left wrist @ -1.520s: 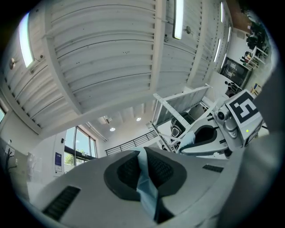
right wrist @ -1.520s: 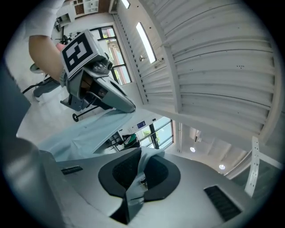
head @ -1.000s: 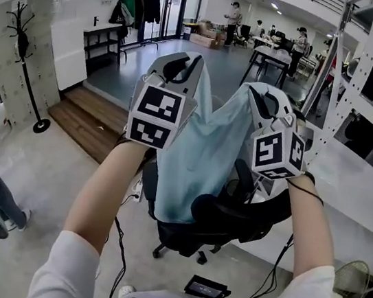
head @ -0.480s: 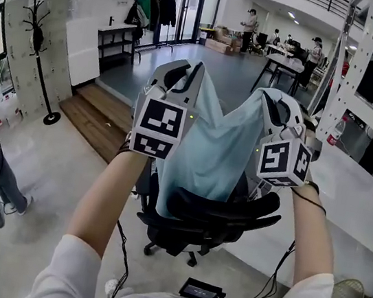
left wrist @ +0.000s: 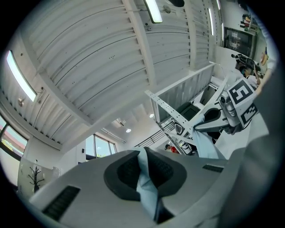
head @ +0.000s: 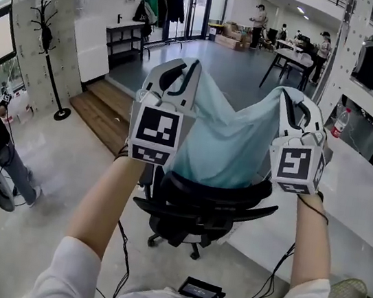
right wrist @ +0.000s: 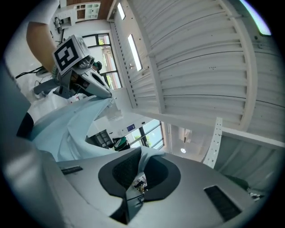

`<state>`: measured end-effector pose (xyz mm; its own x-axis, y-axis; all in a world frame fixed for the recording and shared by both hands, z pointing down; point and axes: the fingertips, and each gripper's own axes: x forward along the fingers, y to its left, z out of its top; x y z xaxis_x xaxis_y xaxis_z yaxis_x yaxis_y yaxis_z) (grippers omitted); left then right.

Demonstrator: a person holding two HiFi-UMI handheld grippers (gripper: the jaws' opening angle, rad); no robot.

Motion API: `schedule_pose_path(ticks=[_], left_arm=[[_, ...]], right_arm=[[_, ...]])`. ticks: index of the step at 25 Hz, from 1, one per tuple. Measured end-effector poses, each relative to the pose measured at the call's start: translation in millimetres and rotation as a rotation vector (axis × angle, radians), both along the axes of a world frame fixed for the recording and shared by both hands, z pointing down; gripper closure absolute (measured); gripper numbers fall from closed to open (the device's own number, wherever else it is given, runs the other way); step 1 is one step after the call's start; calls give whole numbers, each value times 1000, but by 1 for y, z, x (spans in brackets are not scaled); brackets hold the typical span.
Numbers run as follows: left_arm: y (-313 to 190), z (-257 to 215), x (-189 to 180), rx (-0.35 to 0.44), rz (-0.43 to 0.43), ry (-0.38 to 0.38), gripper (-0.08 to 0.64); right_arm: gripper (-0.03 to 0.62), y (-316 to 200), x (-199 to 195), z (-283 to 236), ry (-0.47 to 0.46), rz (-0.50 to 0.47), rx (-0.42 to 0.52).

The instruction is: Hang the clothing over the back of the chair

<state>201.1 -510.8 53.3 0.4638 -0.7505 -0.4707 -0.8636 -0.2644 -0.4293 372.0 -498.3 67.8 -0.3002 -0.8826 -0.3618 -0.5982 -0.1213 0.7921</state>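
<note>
Your left gripper (head: 190, 69) pinches one top corner of the pale blue shirt (head: 225, 144); your right gripper (head: 288, 97) pinches the other. The shirt sags between them, its lower edge at the chair (head: 205, 207) back.

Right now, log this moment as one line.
left gripper: shut on garment | right gripper: shut on garment | garment: stretched between them, hanging beyond chair back | draped: not yet
</note>
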Motion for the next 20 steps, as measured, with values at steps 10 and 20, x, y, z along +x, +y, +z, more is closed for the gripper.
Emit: schedule_pose_path(ticks=[10,20], left_arm=[[50,7,12,48,-7,20,528],[145,9,1,31,30,44,528]], right_arm=[[561,54,31,1,-128,-7,34],[561,146,38,-7,-171,9,31]])
